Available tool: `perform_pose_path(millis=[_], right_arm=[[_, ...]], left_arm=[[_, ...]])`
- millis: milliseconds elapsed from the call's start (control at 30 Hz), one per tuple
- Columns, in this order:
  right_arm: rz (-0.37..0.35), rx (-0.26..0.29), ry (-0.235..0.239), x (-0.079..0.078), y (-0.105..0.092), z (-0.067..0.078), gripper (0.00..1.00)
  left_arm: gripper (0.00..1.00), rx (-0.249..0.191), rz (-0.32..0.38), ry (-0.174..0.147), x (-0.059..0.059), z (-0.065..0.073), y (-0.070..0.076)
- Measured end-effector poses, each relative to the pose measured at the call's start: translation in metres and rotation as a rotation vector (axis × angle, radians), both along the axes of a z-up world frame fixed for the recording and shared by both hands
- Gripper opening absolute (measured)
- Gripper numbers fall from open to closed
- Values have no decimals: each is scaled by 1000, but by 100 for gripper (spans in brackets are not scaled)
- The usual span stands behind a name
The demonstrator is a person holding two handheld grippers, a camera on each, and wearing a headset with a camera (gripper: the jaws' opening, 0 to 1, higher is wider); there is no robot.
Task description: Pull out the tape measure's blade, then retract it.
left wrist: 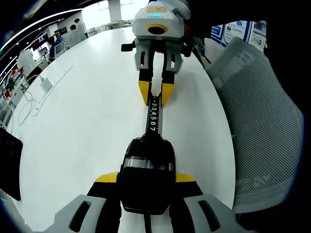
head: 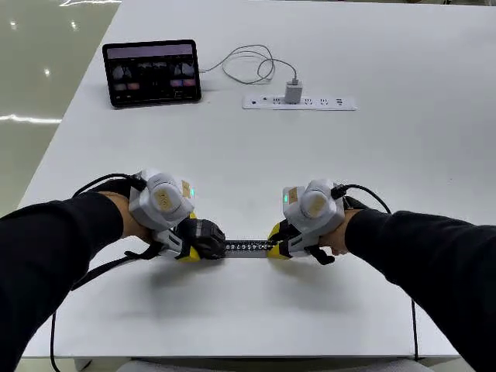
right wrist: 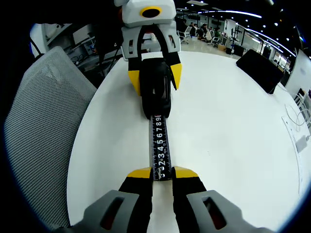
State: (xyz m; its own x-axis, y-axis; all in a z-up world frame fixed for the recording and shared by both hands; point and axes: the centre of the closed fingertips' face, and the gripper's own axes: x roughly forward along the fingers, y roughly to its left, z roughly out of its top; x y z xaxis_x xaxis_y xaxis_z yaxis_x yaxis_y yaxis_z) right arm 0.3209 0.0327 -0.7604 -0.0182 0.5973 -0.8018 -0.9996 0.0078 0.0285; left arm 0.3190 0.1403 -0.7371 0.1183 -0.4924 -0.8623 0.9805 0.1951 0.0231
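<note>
**Left gripper (head: 194, 242) clamps the case, right gripper (head: 277, 249) pinches the blade end**

Head view: the tape measure (head: 225, 244) lies on the white table (head: 248, 155), near its front edge, between the two grippers. The black case (head: 204, 238) sits in the left gripper. A short piece of blade (head: 246, 248) runs from it to the right gripper.

Left gripper view: the left gripper (left wrist: 147, 178) has its yellow-tipped jaws pressed against the two flat sides of the case (left wrist: 147, 160). The blade (left wrist: 152, 116) goes straight forward, low over the table, to the right gripper (left wrist: 154, 96), whose jaws are closed on its far end.

Right gripper view: the right gripper (right wrist: 163, 174) pinches the blade (right wrist: 159, 141) by its two edges, close to the first numbers. I cannot see the end hook. The case (right wrist: 156, 92) is held by the left gripper (right wrist: 155, 76) across from it.

For handling, I judge the case hard, compact and the heavy part, so the flat sides are the good place to clamp it. The blade looks thin and smooth (painted metal, probably slippery). It is likely stiff only along its length and can buckle if twisted. A spring probably pulls it back, so a firm pinch right at the end seems safest. For the retraction, letting it run back slowly seems best, because a freed blade could snap in fast.
</note>
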Motion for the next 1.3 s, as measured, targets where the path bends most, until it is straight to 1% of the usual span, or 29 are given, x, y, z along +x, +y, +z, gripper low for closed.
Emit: perform_pose_path(millis=[400,633,867,1300], right_arm=[[-5,-8,-3,1,-8,1,10],[-5,-12,-5,2,-12,2,10],[-9,-19,-7,2,-18,2,10],[-17,-30,-12,3,-28,2,10]], left_arm=[[34,2,4,1,0,0,1],[34,3,-2,-4,0,1,1],[34,5,1,3,0,1,1],[34,11,-1,4,0,1,1]])
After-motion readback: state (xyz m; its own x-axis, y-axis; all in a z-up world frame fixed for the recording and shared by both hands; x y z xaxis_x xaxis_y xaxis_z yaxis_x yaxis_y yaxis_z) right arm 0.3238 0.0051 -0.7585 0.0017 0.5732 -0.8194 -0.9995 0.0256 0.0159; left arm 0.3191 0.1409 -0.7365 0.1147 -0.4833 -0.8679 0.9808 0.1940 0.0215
